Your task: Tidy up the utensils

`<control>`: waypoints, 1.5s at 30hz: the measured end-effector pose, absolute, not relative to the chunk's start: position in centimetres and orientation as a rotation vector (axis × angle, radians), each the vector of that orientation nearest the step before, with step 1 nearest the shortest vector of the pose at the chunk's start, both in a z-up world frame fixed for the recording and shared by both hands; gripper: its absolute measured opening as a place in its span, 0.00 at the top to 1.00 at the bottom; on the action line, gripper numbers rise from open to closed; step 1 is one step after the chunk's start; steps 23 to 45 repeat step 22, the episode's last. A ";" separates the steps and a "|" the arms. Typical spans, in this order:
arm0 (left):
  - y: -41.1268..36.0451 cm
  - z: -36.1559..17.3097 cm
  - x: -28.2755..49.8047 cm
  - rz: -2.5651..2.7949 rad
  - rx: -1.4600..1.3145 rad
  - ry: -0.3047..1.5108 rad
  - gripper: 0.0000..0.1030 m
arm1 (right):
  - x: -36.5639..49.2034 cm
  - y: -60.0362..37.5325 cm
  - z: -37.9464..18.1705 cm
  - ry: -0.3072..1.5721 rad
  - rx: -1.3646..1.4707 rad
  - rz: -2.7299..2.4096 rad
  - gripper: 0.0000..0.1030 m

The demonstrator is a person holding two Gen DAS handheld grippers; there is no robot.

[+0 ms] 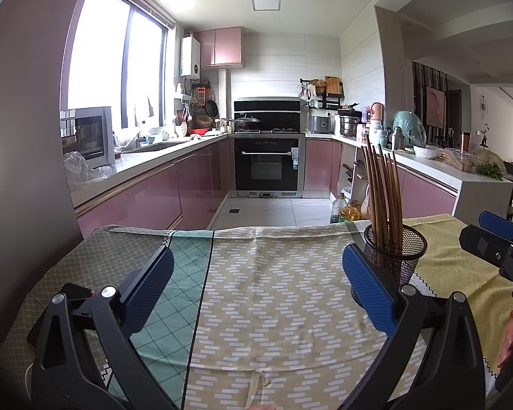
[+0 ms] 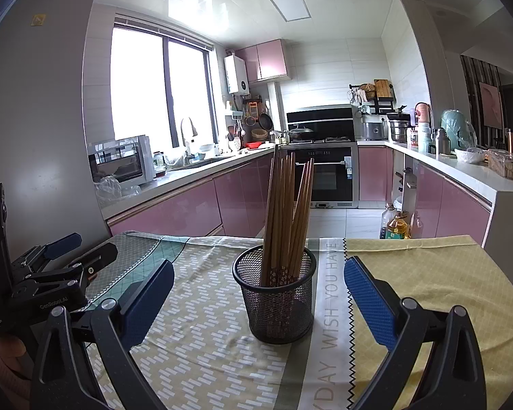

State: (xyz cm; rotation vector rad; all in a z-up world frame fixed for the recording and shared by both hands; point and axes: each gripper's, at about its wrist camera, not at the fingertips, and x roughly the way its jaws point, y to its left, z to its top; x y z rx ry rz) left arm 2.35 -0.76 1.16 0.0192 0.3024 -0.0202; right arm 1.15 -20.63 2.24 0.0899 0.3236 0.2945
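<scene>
My right gripper is spread wide, empty, its pads flanking the mesh holder of upright chopsticks on the tablecloth; my left gripper likewise wide, holding nothing

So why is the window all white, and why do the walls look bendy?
In both wrist views the window is blown out by daylight, so nothing outside shows. The fisheye lens bows the walls and counters near each picture's edges. In the right wrist view the chopsticks in the mesh cup stay sharp.
</scene>
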 end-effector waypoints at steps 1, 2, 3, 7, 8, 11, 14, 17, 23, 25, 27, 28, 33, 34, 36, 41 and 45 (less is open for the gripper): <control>-0.8 1.1 2.4 -0.019 0.020 0.302 0.06 | 1.1 -20.6 2.2 0.324 0.090 0.296 0.06; -0.8 1.1 2.4 -0.018 0.022 0.302 0.06 | 1.2 -20.6 2.2 0.325 0.089 0.295 0.06; -0.8 1.1 2.3 -0.018 0.022 0.302 0.06 | 1.1 -20.6 2.2 0.325 0.088 0.295 0.06; -0.7 1.1 2.4 -0.015 0.021 0.301 0.06 | 1.2 -20.6 2.2 0.325 0.089 0.293 0.06; -0.7 1.0 2.4 -0.015 0.021 0.301 0.06 | 1.2 -20.6 2.1 0.325 0.091 0.294 0.06; -0.7 0.9 2.5 -0.003 0.030 0.299 0.06 | 1.3 -20.6 2.0 0.331 0.089 0.294 0.06; -0.6 0.8 2.7 0.003 0.029 0.307 0.06 | 1.3 -20.7 1.9 0.336 0.086 0.293 0.06; -0.4 0.3 3.4 -0.013 0.018 0.360 0.06 | 1.5 -21.4 1.6 0.355 0.079 0.277 0.06; 0.3 -1.4 5.1 -0.006 0.026 0.449 0.06 | 4.1 -25.7 -1.1 0.532 0.046 0.124 0.06; 0.3 -1.4 5.1 -0.006 0.026 0.449 0.06 | 4.1 -25.7 -1.1 0.532 0.046 0.124 0.06; 0.3 -1.4 5.1 -0.006 0.026 0.449 0.06 | 4.1 -25.7 -1.1 0.532 0.046 0.124 0.06; 0.3 -1.4 5.1 -0.006 0.026 0.449 0.06 | 4.1 -25.7 -1.1 0.532 0.046 0.124 0.06; 0.3 -1.4 5.1 -0.006 0.026 0.449 0.06 | 4.1 -25.7 -1.1 0.532 0.046 0.124 0.06; 0.3 -1.4 5.1 -0.006 0.026 0.449 0.06 | 4.1 -25.7 -1.1 0.532 0.046 0.124 0.06; 0.3 -1.4 5.1 -0.006 0.026 0.449 0.06 | 4.1 -25.7 -1.1 0.532 0.046 0.124 0.06; 0.3 -1.4 5.1 -0.006 0.026 0.449 0.06 | 4.1 -25.7 -1.1 0.532 0.046 0.124 0.06; 0.3 -1.4 5.1 -0.006 0.026 0.449 0.06 | 4.1 -25.7 -1.1 0.532 0.046 0.124 0.06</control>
